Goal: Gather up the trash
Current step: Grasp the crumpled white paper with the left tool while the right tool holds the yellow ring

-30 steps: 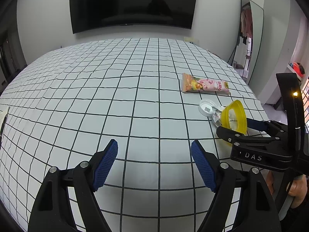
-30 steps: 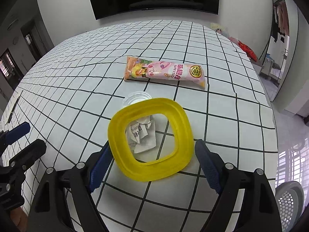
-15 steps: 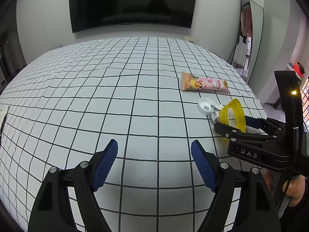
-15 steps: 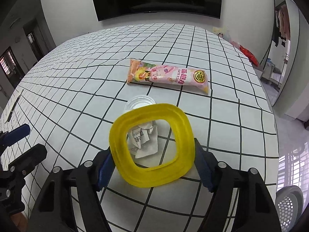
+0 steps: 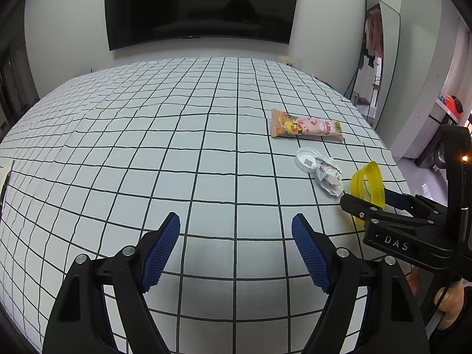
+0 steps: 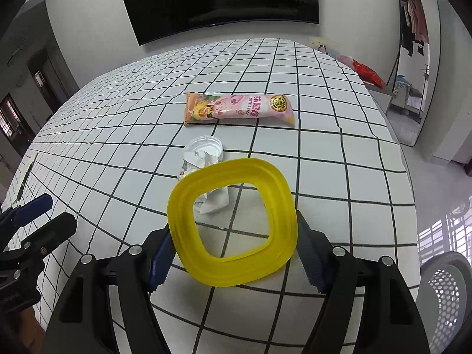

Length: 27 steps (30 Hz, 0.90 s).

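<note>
My right gripper (image 6: 233, 253) pinches a glossy yellow squarish ring (image 6: 233, 224) above the checked cloth (image 5: 177, 147); my left gripper (image 5: 236, 247) gapes, ribbed pads bare.

a home bedroom: checked bed (image 5: 206, 147), wall television (image 5: 200, 6), leaning mirror (image 5: 380, 59)

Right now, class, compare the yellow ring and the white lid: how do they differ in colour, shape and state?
The yellow ring is a rounded square with an open middle; the white lid is a closed round disc. The ring is bigger than the lid. The ring is gripped between the fingers of the right gripper and tilted off the sheet; the lid lies flat on the checked sheet, touching crumpled paper. Both look like plastic.
</note>
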Tool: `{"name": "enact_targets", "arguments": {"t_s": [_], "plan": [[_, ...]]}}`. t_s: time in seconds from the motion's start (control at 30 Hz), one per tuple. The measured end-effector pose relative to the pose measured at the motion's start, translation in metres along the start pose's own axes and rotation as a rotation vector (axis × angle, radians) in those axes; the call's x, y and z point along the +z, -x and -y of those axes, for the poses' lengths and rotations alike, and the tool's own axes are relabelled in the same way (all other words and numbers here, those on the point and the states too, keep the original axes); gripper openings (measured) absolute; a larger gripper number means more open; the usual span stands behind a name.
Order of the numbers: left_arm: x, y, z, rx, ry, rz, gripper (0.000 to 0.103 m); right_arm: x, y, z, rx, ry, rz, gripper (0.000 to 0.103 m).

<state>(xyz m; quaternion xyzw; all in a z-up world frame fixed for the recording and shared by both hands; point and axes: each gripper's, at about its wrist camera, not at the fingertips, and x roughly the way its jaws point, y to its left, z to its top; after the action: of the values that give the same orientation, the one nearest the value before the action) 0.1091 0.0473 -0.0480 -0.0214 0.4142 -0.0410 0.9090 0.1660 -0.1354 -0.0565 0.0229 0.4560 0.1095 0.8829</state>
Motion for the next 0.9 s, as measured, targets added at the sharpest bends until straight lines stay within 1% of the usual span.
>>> {"name": "enact_targets", "arguments": {"t_s": [0.3,0.53,0.73,0.9], "plan": [[-0.003,0.007,0.001,-0.014,-0.001,0.007,0.077,-0.019,0.032,0.004,-0.047,-0.038,0.025,0.07],[-0.009,0.015,0.005,-0.02,-0.004,0.005,0.077,-0.04,0.053,0.008,-0.079,-0.048,0.04,0.07],[-0.008,0.02,0.021,-0.028,-0.028,0.009,0.077,-0.051,0.073,0.015,-0.112,-0.039,0.061,0.07],[-0.004,0.022,0.042,-0.031,-0.063,0.018,0.077,-0.055,0.092,0.027,-0.115,-0.061,0.097,0.07]]}}
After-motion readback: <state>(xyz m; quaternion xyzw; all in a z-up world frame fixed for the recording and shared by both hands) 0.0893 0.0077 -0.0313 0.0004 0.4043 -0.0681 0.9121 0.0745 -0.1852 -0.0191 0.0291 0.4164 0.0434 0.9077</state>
